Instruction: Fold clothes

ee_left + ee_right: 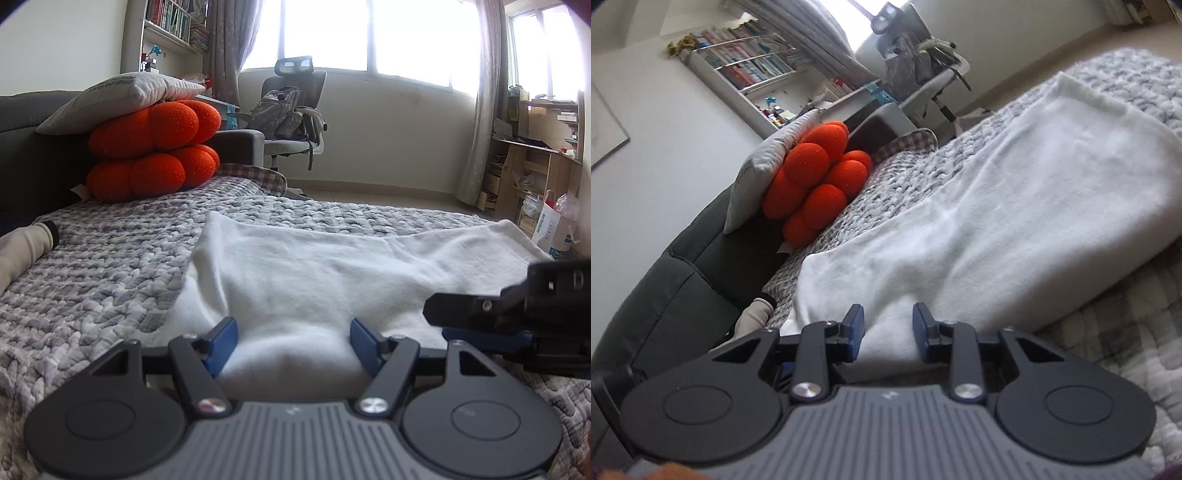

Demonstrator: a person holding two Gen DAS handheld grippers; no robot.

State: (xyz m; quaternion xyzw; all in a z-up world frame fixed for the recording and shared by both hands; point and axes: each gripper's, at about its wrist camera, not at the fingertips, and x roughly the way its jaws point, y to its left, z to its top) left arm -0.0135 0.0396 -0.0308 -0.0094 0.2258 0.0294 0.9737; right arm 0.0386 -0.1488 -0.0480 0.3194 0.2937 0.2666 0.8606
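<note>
Two views, read one after the other.

Left wrist view: my left gripper (293, 341) stands wide open, its blue pads either side of a raised hump of the white garment (332, 269) without pinching it.
Garment's place: spread on the grey knitted bedspread (110, 280), near edge under my jaws, far edge toward the office chair (291, 110).
Beside it: the right gripper (461, 314) enters low from the right, just above the cloth.
Background: orange cushions (155, 151) under a white pillow (122, 98).

Right wrist view (tilted hard): my right gripper (888, 330) is part open, white garment (997, 206) fabric lying between the pads, which do not seem to squeeze it.
Hold: neither tool has anything, as far as I can judge.

Risk: closing now may catch one layer only, or snag the bedspread (905, 184) beneath, dragging it into the fold.
Second risk: the two tools sit close and could knock together.
</note>
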